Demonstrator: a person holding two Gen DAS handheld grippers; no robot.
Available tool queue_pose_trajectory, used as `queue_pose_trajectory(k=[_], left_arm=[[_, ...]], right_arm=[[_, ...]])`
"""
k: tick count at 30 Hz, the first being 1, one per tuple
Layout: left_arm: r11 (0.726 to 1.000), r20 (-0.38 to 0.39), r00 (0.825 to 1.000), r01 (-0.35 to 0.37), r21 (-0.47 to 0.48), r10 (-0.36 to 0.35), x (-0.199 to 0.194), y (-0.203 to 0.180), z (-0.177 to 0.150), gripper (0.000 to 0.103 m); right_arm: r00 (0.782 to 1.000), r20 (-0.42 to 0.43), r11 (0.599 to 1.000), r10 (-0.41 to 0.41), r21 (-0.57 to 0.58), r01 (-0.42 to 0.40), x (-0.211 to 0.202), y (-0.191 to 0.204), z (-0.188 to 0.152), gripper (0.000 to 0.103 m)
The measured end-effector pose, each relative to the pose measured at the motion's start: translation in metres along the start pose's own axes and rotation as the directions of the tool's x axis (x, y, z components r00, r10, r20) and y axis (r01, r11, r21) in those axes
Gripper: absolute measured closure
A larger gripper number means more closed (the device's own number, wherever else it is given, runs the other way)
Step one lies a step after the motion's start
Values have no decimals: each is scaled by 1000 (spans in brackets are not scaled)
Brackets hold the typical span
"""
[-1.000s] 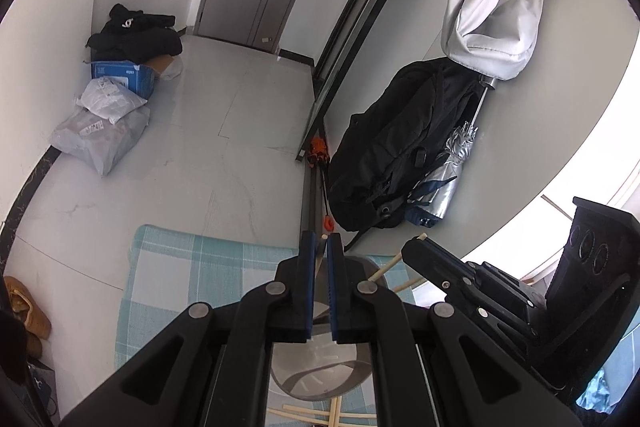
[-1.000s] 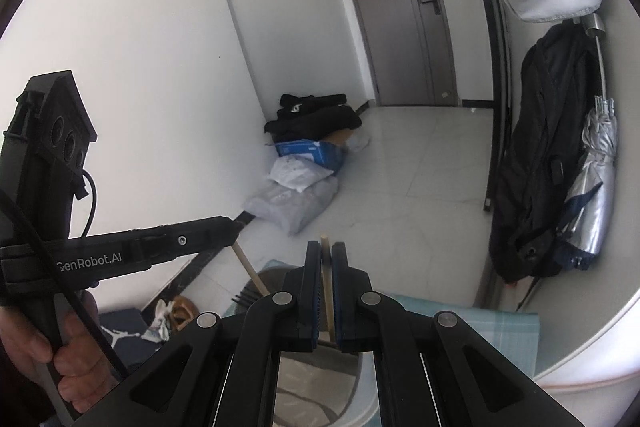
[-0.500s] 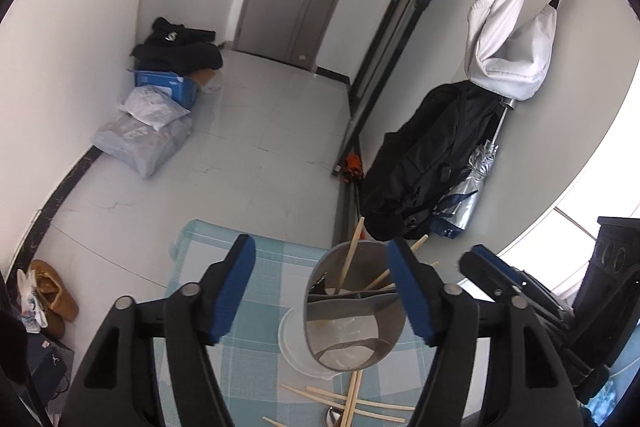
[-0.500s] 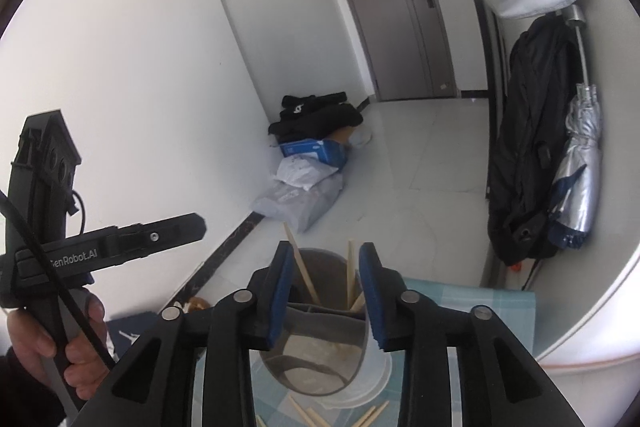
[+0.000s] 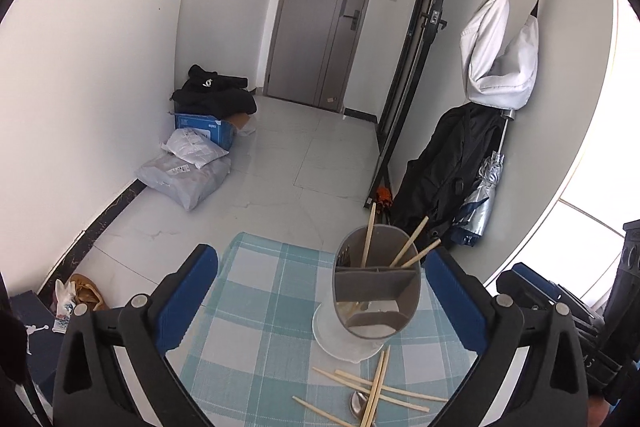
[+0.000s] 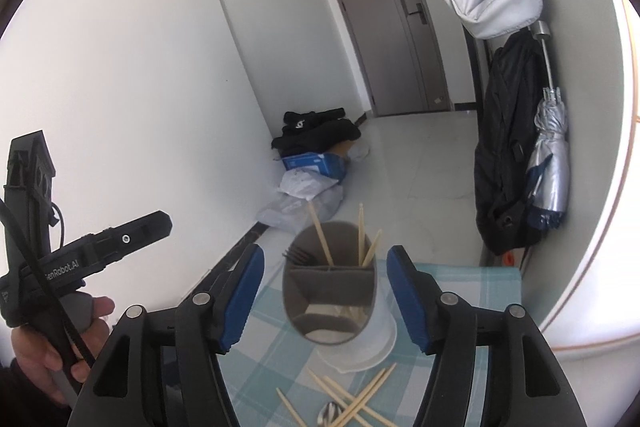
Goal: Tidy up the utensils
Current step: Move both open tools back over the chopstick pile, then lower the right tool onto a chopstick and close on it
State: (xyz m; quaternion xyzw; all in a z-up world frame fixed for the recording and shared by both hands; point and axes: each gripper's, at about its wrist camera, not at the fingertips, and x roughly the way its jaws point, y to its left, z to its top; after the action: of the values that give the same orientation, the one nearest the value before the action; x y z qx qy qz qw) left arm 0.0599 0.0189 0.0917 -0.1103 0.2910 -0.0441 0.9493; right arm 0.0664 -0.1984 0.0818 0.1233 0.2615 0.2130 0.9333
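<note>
Holder [image 5: 376,291] with chopsticks [image 5: 408,247] ahead between both empty claws, left [image 5: 320,291] spread wide, right [image 6: 326,291] just opening.

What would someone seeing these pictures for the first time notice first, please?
Probably the grey utensil holder standing on the checked tablecloth, with three chopsticks sticking up from its far compartment. In front of it, loose chopsticks lie crossed over a spoon. The left gripper and right gripper frame the holder, jaws open and just widened, holding nothing.
</note>
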Motion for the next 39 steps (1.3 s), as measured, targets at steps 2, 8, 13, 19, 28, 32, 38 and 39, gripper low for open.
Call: queue_pose_trajectory(k=[2,8,13,19,28,32,38,39], left_arm=[[1000,-2,1000,-8,1,8,-2,0,-6,1],[1000,39,999,-18,4,18,-15,1,-28,1],[1000,26,1000,-11,-9,12,-16,3,-48,1],[999,-18,1000,-19,-32,19,-7,7,-74,1],[999,-162,987,7,-34,-13,28,16,-115,1],[998,-239,971,12,-64,-27,43,20,-128,1],[995,-351,936,3,-98,-37,63,23,-144,1],[995,-364,931,2,-100,-38,65,24,-145,1]], right_arm=[[1000,10,1000,-12,4,12,-8,2,-9,35],[999,39,999,-36,26,35,-29,2,-35,27],[998,31,997,-60,41,59,-37,0,-58,23],[994,16,994,-109,34,108,-44,1,-84,16],[981,-133,988,-141,38,147,-26,-10,-119,16],[966,-211,986,-151,43,164,-14,-20,-134,16],[932,-336,983,-137,74,171,8,-28,-156,16],[927,-351,982,-135,80,173,11,-29,-159,16]])
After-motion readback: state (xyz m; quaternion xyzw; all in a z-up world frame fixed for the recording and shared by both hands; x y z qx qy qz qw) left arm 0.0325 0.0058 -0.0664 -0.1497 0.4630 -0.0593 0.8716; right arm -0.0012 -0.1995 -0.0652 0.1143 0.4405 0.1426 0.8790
